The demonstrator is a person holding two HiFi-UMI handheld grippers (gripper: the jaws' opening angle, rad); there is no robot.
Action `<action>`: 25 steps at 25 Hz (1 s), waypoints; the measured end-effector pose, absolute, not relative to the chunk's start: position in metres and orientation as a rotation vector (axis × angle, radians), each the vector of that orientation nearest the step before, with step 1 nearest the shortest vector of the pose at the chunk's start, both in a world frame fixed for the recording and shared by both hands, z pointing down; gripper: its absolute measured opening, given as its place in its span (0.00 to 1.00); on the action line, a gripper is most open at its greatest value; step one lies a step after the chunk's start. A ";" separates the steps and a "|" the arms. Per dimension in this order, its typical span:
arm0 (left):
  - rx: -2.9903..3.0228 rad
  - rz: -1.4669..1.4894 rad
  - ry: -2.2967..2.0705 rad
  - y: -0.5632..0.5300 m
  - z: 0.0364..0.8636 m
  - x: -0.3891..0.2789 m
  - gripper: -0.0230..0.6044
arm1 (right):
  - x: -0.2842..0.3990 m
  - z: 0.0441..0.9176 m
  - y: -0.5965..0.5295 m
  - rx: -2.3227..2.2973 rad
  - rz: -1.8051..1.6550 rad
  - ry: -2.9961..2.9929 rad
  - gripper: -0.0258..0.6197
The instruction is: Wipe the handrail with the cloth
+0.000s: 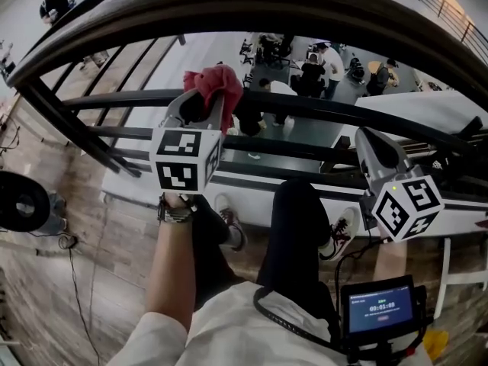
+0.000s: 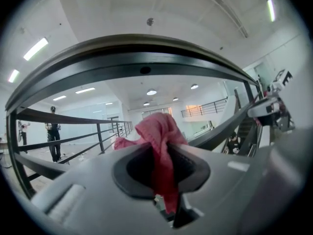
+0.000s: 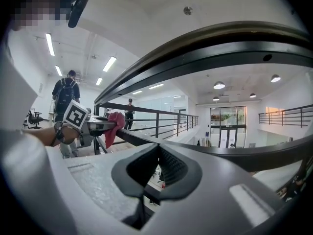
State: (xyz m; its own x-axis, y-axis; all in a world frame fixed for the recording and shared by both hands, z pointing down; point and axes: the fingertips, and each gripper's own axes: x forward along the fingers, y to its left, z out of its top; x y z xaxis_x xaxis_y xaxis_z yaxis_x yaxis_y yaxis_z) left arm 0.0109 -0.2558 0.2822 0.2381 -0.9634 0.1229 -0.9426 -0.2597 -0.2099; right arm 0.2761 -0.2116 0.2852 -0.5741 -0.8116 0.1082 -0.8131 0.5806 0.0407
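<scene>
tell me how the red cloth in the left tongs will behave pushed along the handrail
Probably floppy: the cloth bunches and droops where the left tongs pinch it. Likely light, and its knit-looking texture should drag rather than slide on the handrail.

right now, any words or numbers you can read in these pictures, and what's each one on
"00:01:05" as best it reads, last digits unsure: timer on the small screen at the person's waist.
Smaller line above the timer on that screen: too small to read.
Marker cubes: black-and-white square patterns only, no words.
Cloth and handrail: no print visible.
</scene>
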 end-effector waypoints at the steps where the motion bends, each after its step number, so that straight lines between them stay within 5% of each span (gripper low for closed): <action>1: -2.410 -0.346 1.846 -0.256 0.283 0.014 0.15 | 0.276 0.285 -0.212 1.392 0.020 -2.690 0.04; 25: -2.528 -0.404 1.776 -0.255 0.285 0.082 0.15 | 0.328 0.286 -0.205 1.485 0.068 -2.676 0.04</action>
